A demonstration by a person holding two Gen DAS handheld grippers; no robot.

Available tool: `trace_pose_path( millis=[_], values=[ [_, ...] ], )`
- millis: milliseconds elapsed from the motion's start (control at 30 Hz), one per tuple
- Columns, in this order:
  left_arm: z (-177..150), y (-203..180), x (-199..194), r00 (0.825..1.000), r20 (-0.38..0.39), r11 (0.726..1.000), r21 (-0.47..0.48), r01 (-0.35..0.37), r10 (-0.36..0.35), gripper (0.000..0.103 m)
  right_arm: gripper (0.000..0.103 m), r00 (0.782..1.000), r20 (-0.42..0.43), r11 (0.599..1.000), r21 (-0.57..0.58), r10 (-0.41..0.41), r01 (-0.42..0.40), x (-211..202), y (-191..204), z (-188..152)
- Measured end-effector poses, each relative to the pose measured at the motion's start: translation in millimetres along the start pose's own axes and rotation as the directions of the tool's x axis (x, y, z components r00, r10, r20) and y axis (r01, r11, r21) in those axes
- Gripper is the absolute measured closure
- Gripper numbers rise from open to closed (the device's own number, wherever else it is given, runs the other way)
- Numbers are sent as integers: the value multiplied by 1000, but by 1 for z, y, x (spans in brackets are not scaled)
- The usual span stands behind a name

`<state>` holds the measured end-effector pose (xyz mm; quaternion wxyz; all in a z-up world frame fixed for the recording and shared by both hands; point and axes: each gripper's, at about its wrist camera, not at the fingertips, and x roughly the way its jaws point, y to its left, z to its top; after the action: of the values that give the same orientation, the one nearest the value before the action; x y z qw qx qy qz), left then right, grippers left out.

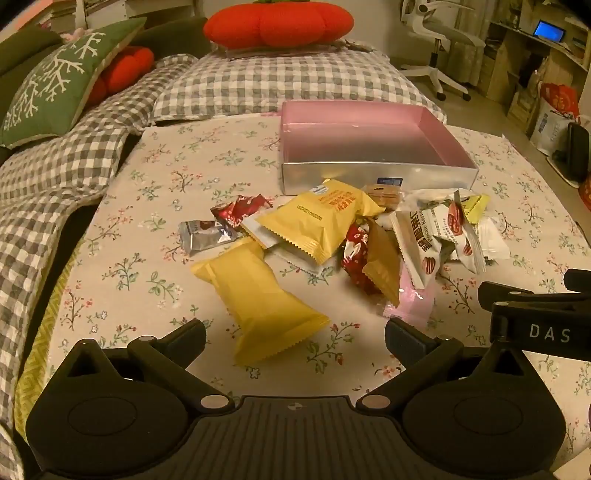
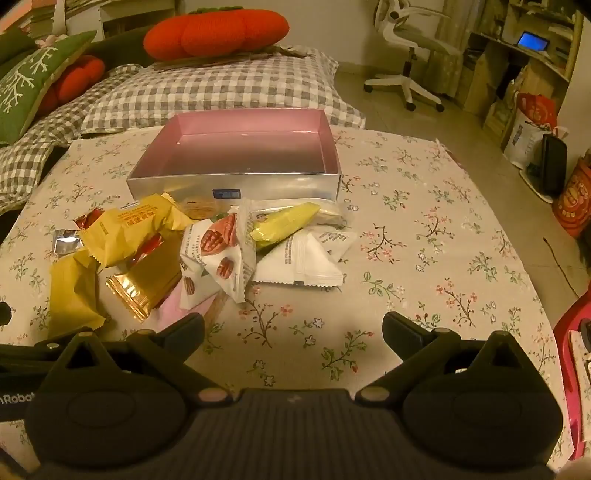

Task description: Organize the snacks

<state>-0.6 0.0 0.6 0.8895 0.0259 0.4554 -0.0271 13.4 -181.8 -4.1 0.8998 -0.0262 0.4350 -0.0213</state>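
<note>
Pink-lined box, one, behind two plain yellow packets in snack pile

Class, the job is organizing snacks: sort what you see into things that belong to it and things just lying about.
Belongs to the job:
yellow snack packet
pecan packets
white packet
pink-lined box

Just lying about:
orange pumpkin cushion
green pillow
white office chair
</note>
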Motion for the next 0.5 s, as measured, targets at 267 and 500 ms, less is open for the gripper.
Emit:
trace_pose_path(
  millis=[267,500],
  values=[
    [1,1,0,1000,0,1000,-4,-1,1,0,0,1000,-6,1000,17,1,-1,1,-1,1],
    [1,1,0,1000,-1,1000,-6,-1,1,0,0,1000,-13,1000,27,4,-3,2,-1,1]
  ],
)
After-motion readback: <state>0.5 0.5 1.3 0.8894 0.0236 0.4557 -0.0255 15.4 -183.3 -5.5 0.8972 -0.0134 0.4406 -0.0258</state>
